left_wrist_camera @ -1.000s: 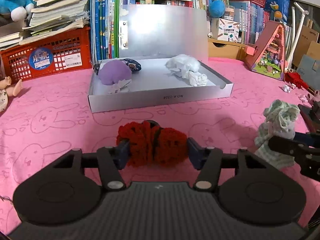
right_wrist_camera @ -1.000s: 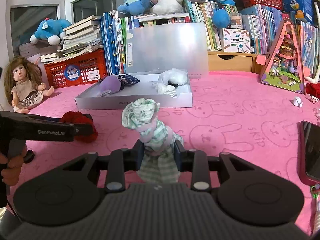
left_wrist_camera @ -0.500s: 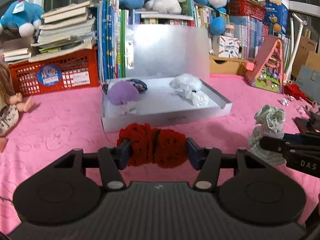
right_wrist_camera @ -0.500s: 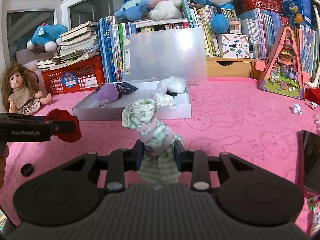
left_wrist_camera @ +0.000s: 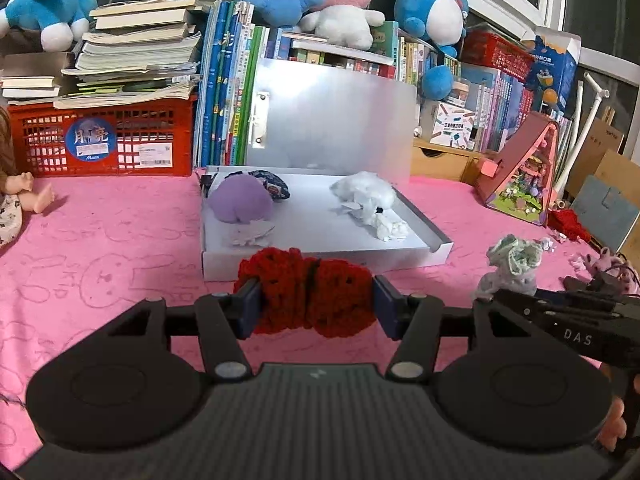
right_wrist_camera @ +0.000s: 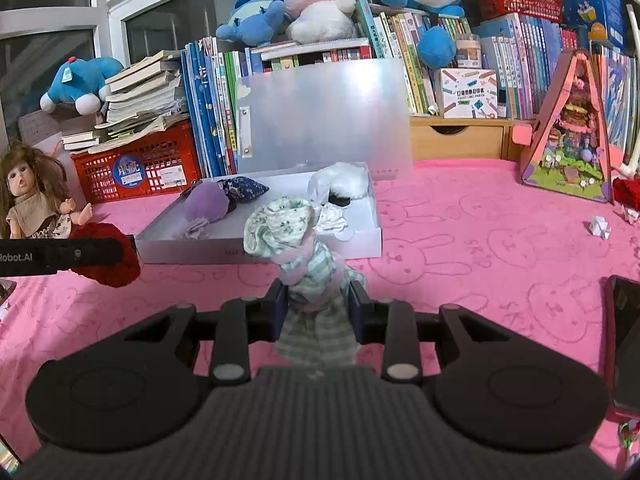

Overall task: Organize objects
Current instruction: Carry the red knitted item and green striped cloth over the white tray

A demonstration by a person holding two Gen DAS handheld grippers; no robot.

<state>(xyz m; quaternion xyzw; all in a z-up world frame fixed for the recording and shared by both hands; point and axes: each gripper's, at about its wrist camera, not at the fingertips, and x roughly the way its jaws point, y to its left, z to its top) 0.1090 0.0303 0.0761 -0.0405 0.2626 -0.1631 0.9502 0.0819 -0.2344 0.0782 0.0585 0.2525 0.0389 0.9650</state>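
A cluttered playroom corner: a counter covered by a pink cloth (left_wrist_camera: 120,240) printed with rabbit outlines, backed by a long row of upright books (left_wrist_camera: 224,92) with plush toys (left_wrist_camera: 340,4) perched on top. At the left stands a red plastic crate (left_wrist_camera: 104,140) piled with more books, with a doll (right_wrist_camera: 30,196) sitting near it. In the middle of the cloth lies a shallow white box (left_wrist_camera: 320,258), its lid (left_wrist_camera: 332,120) standing upright behind it; inside the box rest a purple pouch (left_wrist_camera: 240,200), a dark patterned pouch (left_wrist_camera: 272,184) touching it, and crumpled white cloth (left_wrist_camera: 368,196) toward the right side. A pink triangular toy house (right_wrist_camera: 568,132) stands at the far right, and a dark phone (right_wrist_camera: 624,340) lies at the right edge. In front of the box, the left gripper (left_wrist_camera: 314,304) is clamped on a red knitted bundle (left_wrist_camera: 308,292), held above the cloth. Beside it to the right, the right gripper (right_wrist_camera: 318,308) is clamped on a green-and-white striped cloth bundle (right_wrist_camera: 296,240), which stands up between its fingers, also just in front of the box. Small white paper scraps (right_wrist_camera: 600,226) lie on the cloth at the right.
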